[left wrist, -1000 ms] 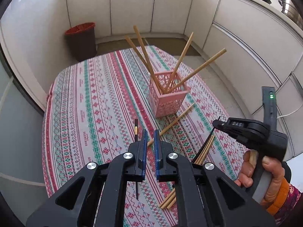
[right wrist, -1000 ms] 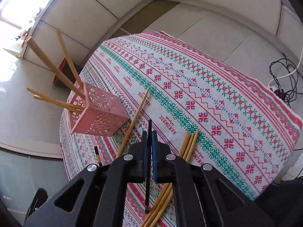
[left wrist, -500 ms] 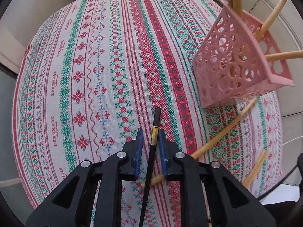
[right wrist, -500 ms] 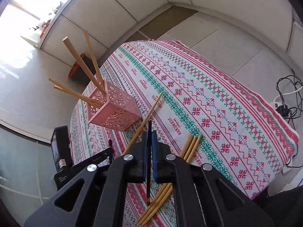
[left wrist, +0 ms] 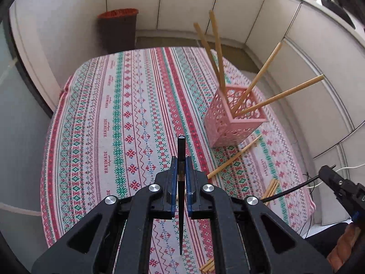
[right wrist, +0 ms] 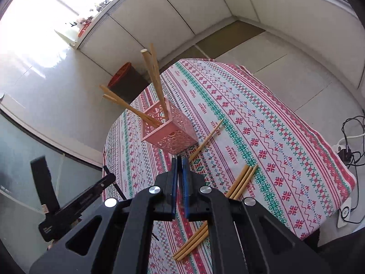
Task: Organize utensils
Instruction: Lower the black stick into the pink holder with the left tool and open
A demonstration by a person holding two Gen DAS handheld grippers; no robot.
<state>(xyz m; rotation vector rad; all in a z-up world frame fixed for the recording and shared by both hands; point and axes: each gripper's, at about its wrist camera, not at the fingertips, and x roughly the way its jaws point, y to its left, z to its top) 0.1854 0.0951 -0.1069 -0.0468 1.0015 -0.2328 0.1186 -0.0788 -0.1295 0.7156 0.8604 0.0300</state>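
My left gripper [left wrist: 181,159] is shut on a black chopstick [left wrist: 181,146] and holds it above the patterned tablecloth [left wrist: 127,118]. A pink perforated holder [left wrist: 232,123] with several wooden chopsticks [left wrist: 255,84] stands ahead to the right. My right gripper [right wrist: 179,159] is shut on another black chopstick [right wrist: 179,158], seen end-on, just below the pink holder [right wrist: 170,132]. The left gripper's body shows at the lower left of the right wrist view [right wrist: 75,203].
One wooden chopstick [left wrist: 235,157] lies on the cloth beside the holder. A bundle of wooden chopsticks [right wrist: 239,182] lies near the table's right side. A dark bin with a red rim [left wrist: 117,29] stands beyond the table. Cables and a power strip [right wrist: 346,153] lie on the floor.
My left gripper closed on the black chopstick and lifted it off the cloth. My right gripper rose and moved toward the holder with its black chopstick.
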